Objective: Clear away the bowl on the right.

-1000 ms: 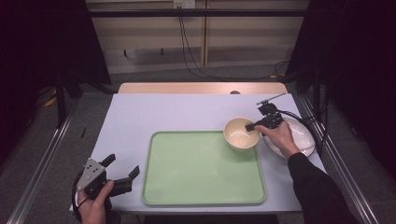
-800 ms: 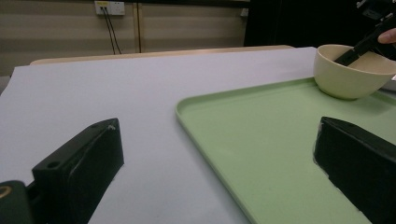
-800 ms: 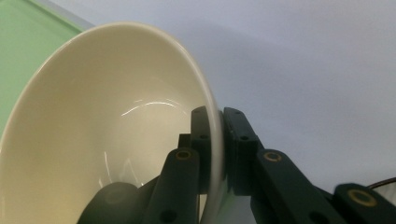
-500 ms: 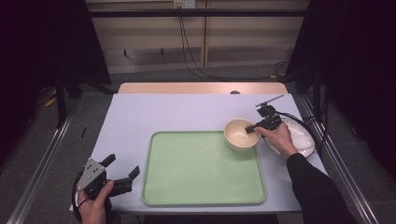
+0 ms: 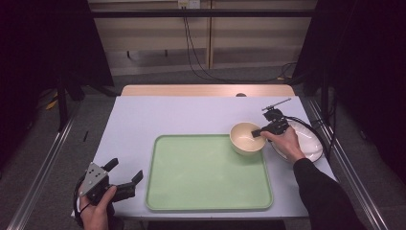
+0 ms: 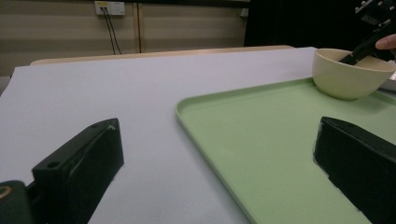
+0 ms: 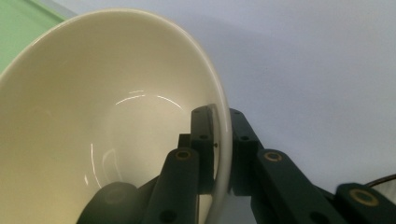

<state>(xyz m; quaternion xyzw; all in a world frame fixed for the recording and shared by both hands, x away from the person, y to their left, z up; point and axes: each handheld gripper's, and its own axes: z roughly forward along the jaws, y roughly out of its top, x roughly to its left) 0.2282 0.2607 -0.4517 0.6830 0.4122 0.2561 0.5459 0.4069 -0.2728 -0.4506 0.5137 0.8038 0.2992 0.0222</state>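
Observation:
A cream bowl (image 5: pixel 246 138) sits at the far right corner of the green tray (image 5: pixel 206 172). My right gripper (image 5: pixel 258 131) is shut on the bowl's right rim, one jaw inside and one outside, as the right gripper view shows with the bowl (image 7: pixel 107 126) tilted and the gripper (image 7: pixel 219 140) pinching its wall. The bowl (image 6: pixel 348 72) also appears far off in the left gripper view, over the tray (image 6: pixel 280 140). My left gripper (image 5: pixel 125 176) rests open near the table's front left corner, left of the tray, with nothing between its jaws (image 6: pixel 219 154).
A white plate (image 5: pixel 306 141) lies on the table right of the bowl, under the right hand. The pale table top (image 5: pixel 167 115) stretches behind and left of the tray. A cable loops around the plate.
The bowl has shifted slightly left toward the tray's corner with the right gripper on its rim. The left gripper has not moved.

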